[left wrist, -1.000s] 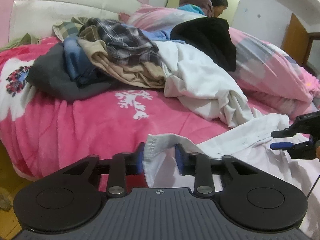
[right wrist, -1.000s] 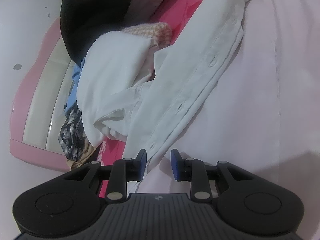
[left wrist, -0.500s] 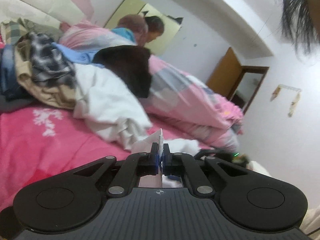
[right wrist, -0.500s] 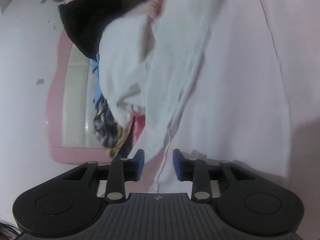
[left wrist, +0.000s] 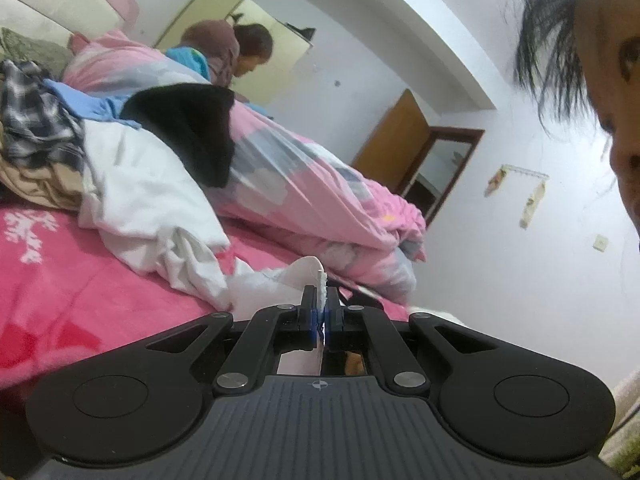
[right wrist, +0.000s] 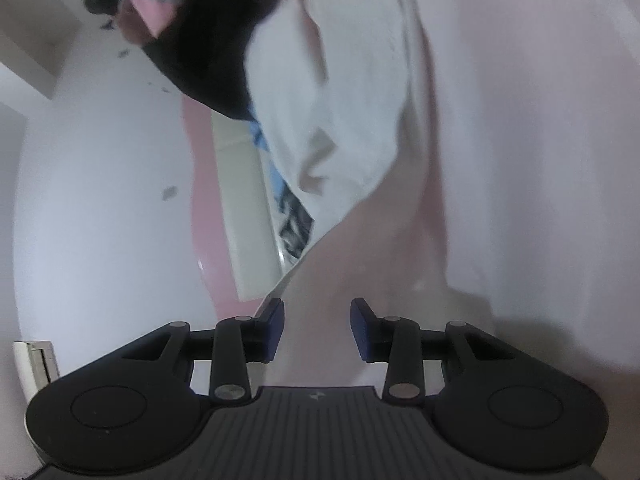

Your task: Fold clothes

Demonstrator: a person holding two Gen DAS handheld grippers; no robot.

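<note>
My left gripper [left wrist: 321, 317] is clamped on the white shirt [left wrist: 298, 278] edge. My right gripper [right wrist: 317, 328] fingers stand apart, pale blurred fabric between them.

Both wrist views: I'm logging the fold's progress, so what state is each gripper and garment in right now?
Left gripper: shut on the white button-up shirt.
Right gripper: open, shirt cloth lying between its fingers.
White button-up shirt: edge pinched and lifted, unfolded.
Crumpled white garment: unfolded on the pink blanket.
Black garment: draped on the pile, unfolded.
Plaid shirt: heaped, unfolded.
</note>
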